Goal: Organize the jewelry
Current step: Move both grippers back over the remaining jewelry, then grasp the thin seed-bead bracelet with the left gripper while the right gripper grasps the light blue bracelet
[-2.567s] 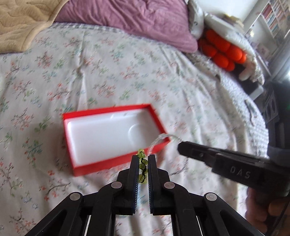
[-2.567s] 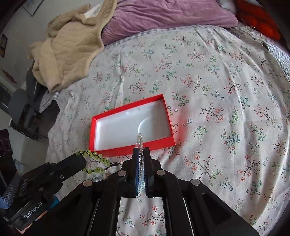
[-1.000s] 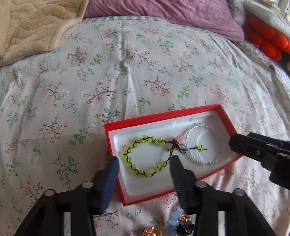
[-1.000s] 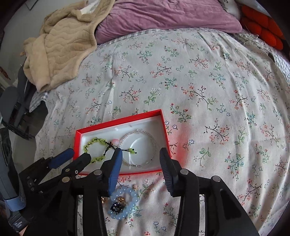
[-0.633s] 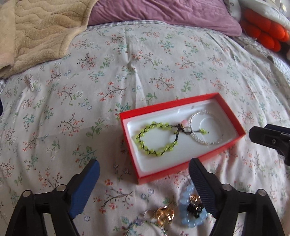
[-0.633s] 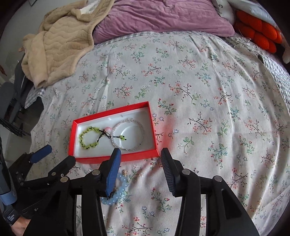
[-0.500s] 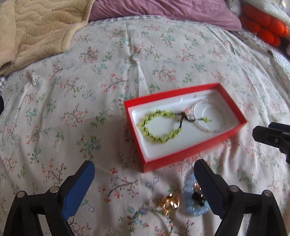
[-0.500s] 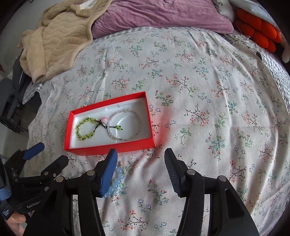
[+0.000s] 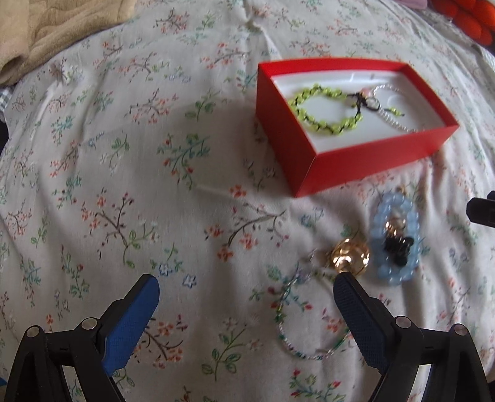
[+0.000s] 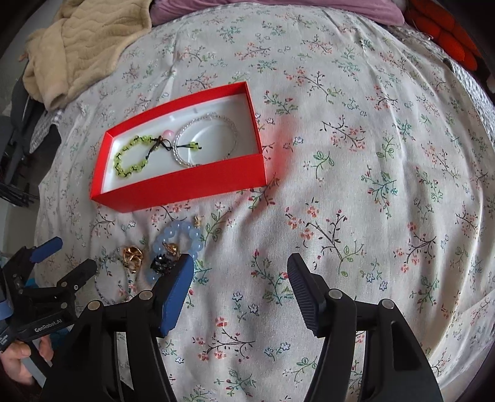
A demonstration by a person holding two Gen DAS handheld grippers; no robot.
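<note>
A red box (image 9: 365,160) (image 10: 185,185) with a white inside lies on the floral bedspread. In it lie a green bead bracelet (image 9: 321,108) (image 10: 131,157) and a clear bead bracelet (image 9: 390,119) (image 10: 205,139). In front of the box lie a pale blue bead bracelet (image 9: 394,239) (image 10: 176,244), a gold piece (image 9: 349,256) (image 10: 133,255), a small black piece (image 9: 399,245) (image 10: 161,264) and a thin beaded chain (image 9: 287,327). My left gripper (image 9: 247,297) (image 10: 58,256) is open and empty, low over the bed near the chain. My right gripper (image 10: 241,269) is open and empty, right of the loose pieces.
A beige blanket (image 10: 77,46) is heaped at the back left. A purple pillow (image 10: 278,7) lies at the head of the bed, with an orange plush thing (image 10: 445,34) at the back right. The bed's left edge (image 10: 40,198) drops off near the box.
Both grippers let go of their bracelets, which now lie in the box. Both have opened wide and drawn back toward the loose jewelry in front of the box.
</note>
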